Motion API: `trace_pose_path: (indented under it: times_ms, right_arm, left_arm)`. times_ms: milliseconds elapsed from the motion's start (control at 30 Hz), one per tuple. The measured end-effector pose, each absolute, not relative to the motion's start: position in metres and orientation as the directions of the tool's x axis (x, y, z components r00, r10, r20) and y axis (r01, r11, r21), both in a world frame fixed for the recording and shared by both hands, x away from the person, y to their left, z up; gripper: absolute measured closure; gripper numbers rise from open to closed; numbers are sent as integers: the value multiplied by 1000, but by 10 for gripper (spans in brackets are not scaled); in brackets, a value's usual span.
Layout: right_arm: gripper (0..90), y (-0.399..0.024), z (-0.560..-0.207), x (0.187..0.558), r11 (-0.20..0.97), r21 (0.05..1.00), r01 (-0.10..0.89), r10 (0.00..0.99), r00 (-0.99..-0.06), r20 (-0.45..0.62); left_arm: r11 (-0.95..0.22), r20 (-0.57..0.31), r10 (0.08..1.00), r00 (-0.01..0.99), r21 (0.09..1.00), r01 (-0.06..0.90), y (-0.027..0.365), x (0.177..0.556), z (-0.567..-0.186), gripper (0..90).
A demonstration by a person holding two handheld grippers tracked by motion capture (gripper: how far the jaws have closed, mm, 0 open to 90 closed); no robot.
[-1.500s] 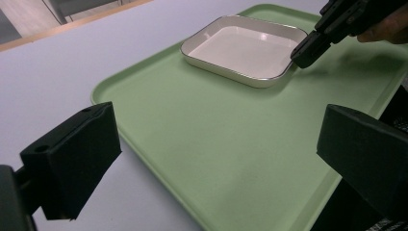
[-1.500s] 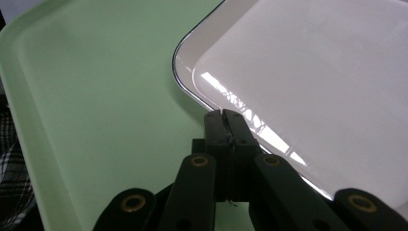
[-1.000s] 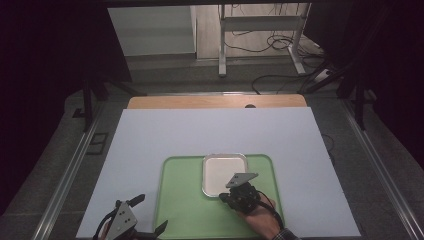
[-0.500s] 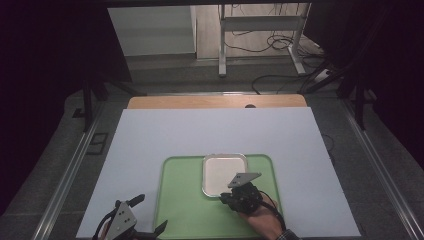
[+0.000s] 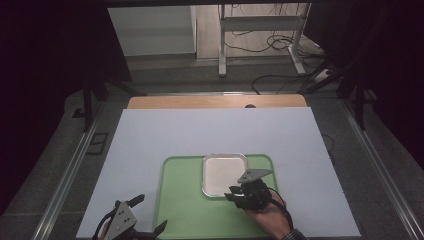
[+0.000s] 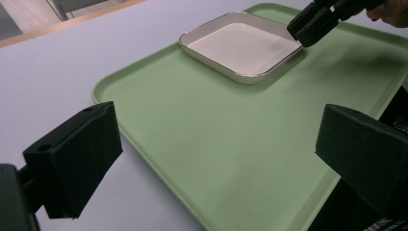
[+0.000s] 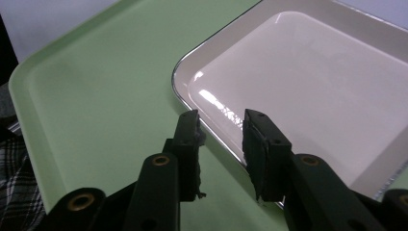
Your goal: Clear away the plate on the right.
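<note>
a green tray (image 5: 190,200) lies flat on a big white sheet (image 5: 165,135) that covers the table. a white square plate (image 5: 220,172) sits on the tray, in the far part of it, a bit to the right. the plate is shallow, has rounded corners and a thin shiny edge, and nothing is in it. the right gripper (image 5: 235,196) is at the near right corner of the plate, held in a hand (image 5: 267,215) that comes in from the bottom of the high view. in the right gripper view the plate (image 7: 308,91) has its edge running between the two black jaws, one jaw over the tray (image 7: 96,96) and one over the plate. the jaws are partly open with a small gap, and they hold nothing; i cannot tell if they touch the edge. the left gripper (image 5: 147,217) is low at the bottom left of the high view, by the near left corner of the tray. in the left gripper view its jaws are spread very wide, one on each side of the picture, and nothing is between them but the tray (image 6: 231,149) lower down. that view also shows the plate (image 6: 240,45) farther off, with the right gripper (image 6: 308,24) at its corner. a strip of brown wood (image 5: 215,102) shows at the far end of the table.
</note>
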State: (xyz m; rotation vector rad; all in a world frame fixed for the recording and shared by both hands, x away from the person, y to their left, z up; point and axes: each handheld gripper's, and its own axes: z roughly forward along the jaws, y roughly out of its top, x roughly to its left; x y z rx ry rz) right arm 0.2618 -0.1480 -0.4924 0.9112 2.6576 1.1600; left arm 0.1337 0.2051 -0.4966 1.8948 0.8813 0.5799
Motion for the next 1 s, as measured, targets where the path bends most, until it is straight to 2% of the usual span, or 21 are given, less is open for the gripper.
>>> trace_pose_path:
  times_ms: [467,1000]
  right_arm:
    - [485,-161,-488,266,516,713,475,593,-798,103]
    - [342,-177,-477,269,486,738,468,608,-788,99]
  left_arm:
    - [-304,30,777,629,893,333,205,134,-496,20]
    - [-309,41,777,628,894,324,205,134,-497,19]
